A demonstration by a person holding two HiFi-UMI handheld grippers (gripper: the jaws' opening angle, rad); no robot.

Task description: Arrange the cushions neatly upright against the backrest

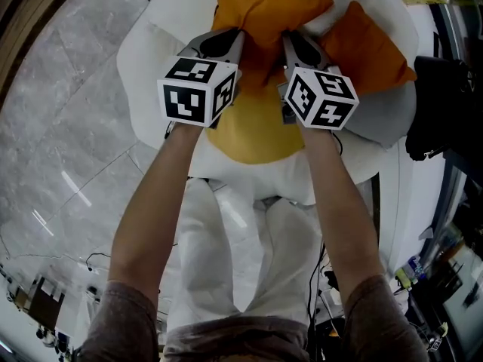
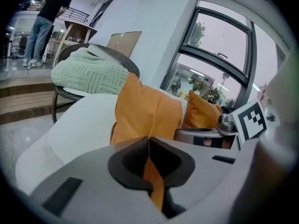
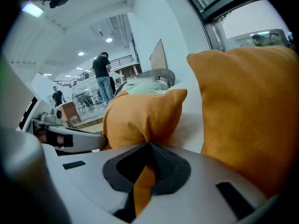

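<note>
pinching the near edge of the orange cushion [image 2: 147,111], left claw [image 2: 150,160] and right claw [image 3: 147,167] are both clamped on its fabric. it sits on the white armchair [image 1: 151,44] beside the second cushion [image 3: 247,115]; best lift both corners evenly and lean it back upright.

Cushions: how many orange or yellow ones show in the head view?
3. The held orange cushion, pinched by left gripper and right gripper; a second orange cushion right of it; a yellower cushion beneath the grippers, partly hidden.
</note>
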